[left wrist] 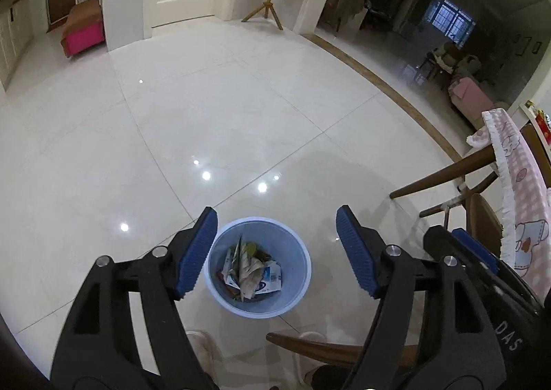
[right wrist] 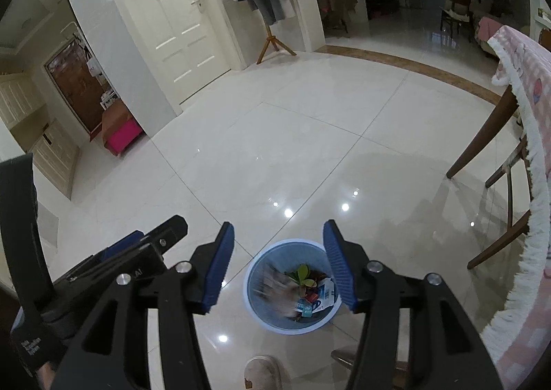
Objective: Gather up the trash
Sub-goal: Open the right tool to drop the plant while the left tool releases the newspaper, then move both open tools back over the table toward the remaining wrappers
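Note:
A light-blue waste bin (left wrist: 299,254) stands on the white tiled floor, below and between the wide-apart pads of my left gripper (left wrist: 277,214), which is open and holds nothing. Inside the bin lie crumpled paper and blue-and-white cartons (left wrist: 253,269). In the right wrist view the same bin (right wrist: 256,273) sits under my right gripper (right wrist: 278,227), also open and empty. A blurred pale scrap (right wrist: 280,292) shows over the bin's left half, beside a green leaf (right wrist: 303,271) and packets. The right gripper's blue pad (left wrist: 477,249) shows at the left view's right edge. The left gripper's fingers (right wrist: 137,245) show at the right view's left.
A table with a pink checked cloth (right wrist: 530,107) and wooden chair legs (left wrist: 444,173) stand close on the right. The person's slippers (left wrist: 203,341) and a curved chair rail (left wrist: 310,347) are just before the bin. A coat stand (right wrist: 272,42) and a white door (right wrist: 179,28) are far back.

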Available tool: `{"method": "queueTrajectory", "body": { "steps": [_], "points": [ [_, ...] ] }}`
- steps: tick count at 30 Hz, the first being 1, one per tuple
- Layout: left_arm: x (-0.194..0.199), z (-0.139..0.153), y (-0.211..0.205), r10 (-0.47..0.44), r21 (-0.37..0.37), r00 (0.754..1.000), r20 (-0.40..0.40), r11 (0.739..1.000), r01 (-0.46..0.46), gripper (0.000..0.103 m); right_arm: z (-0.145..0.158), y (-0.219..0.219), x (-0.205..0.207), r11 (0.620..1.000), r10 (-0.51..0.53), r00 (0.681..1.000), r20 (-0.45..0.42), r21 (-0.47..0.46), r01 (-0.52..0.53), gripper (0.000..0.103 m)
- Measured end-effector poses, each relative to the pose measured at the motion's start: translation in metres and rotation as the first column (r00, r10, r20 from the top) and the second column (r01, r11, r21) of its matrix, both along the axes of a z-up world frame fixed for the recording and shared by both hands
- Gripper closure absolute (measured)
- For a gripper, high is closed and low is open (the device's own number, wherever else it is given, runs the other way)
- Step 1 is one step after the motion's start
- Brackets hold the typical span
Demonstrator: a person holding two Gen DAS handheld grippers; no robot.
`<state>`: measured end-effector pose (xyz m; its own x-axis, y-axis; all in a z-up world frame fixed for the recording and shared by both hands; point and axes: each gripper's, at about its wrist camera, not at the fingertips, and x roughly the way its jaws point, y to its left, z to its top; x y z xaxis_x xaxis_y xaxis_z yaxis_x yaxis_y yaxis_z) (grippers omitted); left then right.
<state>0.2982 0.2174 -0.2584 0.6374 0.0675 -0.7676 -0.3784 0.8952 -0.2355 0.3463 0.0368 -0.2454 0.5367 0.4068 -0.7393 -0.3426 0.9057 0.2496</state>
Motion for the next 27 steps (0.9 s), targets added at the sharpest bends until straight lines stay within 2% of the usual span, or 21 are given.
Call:
{"method": "queueTrajectory", "body": {
  "steps": [7,14,22,27],
  "points": [
    [-0.012,0.019,-0.015,-0.006,0.011,1.000,0.015,1.000,0.005,0.032,0.021,-0.015,-0.013,1.000,-0.011,1.000,0.024,0.021,0.010,0.049],
    [-0.030,0.055,-0.036,-0.025,0.030,0.998,0.060,0.999,0.023,0.032,0.048,-0.045,-0.034,0.997,-0.041,0.998,0.056,0.062,0.037,0.048],
    [-0.053,0.104,-0.086,-0.093,0.080,0.987,0.130,0.993,0.083,0.030,0.095,-0.106,-0.060,0.988,-0.106,0.987,0.124,0.121,0.091,0.045],
    [-0.062,0.133,-0.138,-0.177,0.113,0.969,0.173,0.981,0.159,0.028,0.119,-0.163,-0.079,0.978,-0.176,0.970,0.167,0.144,0.153,0.044]
  ]
}}
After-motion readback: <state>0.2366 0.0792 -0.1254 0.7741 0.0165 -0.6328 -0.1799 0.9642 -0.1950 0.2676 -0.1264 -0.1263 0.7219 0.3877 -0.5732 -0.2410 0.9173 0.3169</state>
